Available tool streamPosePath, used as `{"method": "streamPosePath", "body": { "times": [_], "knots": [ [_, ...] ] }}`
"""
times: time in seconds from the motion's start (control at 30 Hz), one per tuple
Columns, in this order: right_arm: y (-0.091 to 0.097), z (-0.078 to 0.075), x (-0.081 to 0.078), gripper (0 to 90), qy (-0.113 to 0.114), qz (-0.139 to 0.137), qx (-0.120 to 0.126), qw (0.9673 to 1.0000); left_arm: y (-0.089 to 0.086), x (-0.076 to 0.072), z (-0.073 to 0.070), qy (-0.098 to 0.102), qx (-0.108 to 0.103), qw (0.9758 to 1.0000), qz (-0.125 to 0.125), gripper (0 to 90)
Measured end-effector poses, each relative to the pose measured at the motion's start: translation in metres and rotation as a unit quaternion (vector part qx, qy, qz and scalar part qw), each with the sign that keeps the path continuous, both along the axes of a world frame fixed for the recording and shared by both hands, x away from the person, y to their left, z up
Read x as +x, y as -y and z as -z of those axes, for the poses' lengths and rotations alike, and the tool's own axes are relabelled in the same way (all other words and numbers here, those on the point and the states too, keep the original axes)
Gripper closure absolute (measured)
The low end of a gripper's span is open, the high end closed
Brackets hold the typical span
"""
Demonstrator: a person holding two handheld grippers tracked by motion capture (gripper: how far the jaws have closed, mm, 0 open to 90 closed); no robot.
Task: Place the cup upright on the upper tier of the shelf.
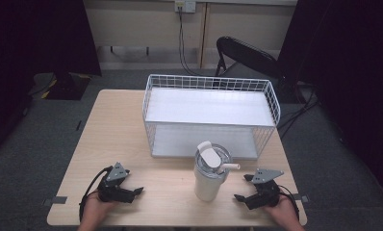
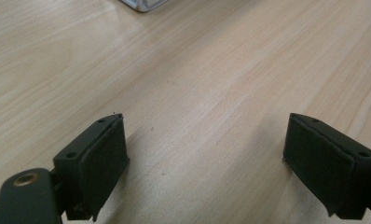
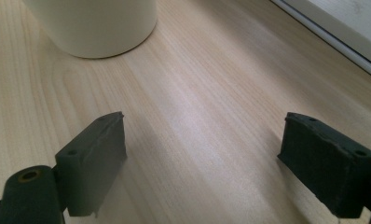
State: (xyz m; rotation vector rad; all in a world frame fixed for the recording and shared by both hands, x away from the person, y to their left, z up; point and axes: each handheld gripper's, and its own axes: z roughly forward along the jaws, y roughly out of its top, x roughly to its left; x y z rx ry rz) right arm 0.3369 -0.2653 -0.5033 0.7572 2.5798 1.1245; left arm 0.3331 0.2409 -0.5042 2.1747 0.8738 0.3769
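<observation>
Grey carpeted floor (image 1: 31, 139), dark curtains at both sides, a black folding chair (image 1: 247, 55) and a wall socket with cable behind; at centre, a light wooden desk (image 1: 117, 139). High view, places given from the tumbler: one cream tumbler (image 1: 208, 179) with clear lid, white flip tab and a short straw stub pointing right, upright near the desk's front edge. One white wire basket rack (image 1: 211, 115), two-tiered, directly behind the tumbler, its lower shelf just beyond the lid. Left tongs (image 1: 134, 191), black with grey three-cornered plate, well to the tumbler's left, held in a hand at the front edge, jaws spread wide and holding nothing, tips pointing toward the tumbler. Right tongs (image 1: 243, 187), same make, near the tumbler's right side but apart from it, jaws likewise wide and empty, tips pointing toward the tumbler. Left gripper view: left tongs (image 2: 204, 140), two black padded jaws set far apart over bare desk grain; a corner of the rack at the top edge. Right gripper view: right tongs (image 3: 203, 140), jaws wide with bare desk between them; the tumbler's cream base (image 3: 92, 23) stands ahead and to the left of the jaws, not touching; the rack's pale bottom edge crosses the upper right corner.
</observation>
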Motion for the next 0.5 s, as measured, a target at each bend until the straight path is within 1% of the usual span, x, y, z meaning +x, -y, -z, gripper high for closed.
{"method": "streamPosePath", "body": {
  "times": [0.23, 0.27, 0.37, 0.4, 0.43, 0.47, 0.5],
  "knots": [
    [-0.001, 0.0, 0.0, 13.3, 0.0, -0.001, 0.0, 1.0, -0.001, 0.0, 0.0, -0.003, -0.002, 1.0, 0.002, 12.3],
    [-0.002, 0.0, 0.0, 14.1, 0.001, 0.0, 0.002, 1.0, 0.0, 0.0, 0.0, -0.002, 0.0, 1.0, 0.003, 12.2],
    [-0.004, -0.001, 0.0, 14.6, -0.002, -0.008, 0.002, 1.0, 0.001, 0.0, 0.0, -0.004, 0.0, 1.0, 0.006, 10.1],
    [-0.009, -0.004, -0.002, 14.6, 0.0, -0.019, 0.011, 0.9998, 0.001, 0.0, 0.0, -0.003, 0.002, 1.0, 0.008, 9.8],
    [-0.009, -0.004, -0.002, 14.6, 0.0, -0.019, 0.011, 0.9998, 0.001, 0.0, 0.0, -0.003, 0.002, 1.0, 0.008, 9.7],
    [-0.012, -0.007, -0.003, 14.7, -0.001, -0.026, 0.017, 0.9995, 0.001, 0.0, 0.0, -0.003, 0.002, 1.0, 0.009, 9.7],
    [-0.016, -0.01, -0.004, 14.7, 0.004, -0.031, 0.022, 0.9993, 0.001, 0.0, 0.0, -0.003, 0.002, 1.0, 0.009, 9.7]
  ]
}}
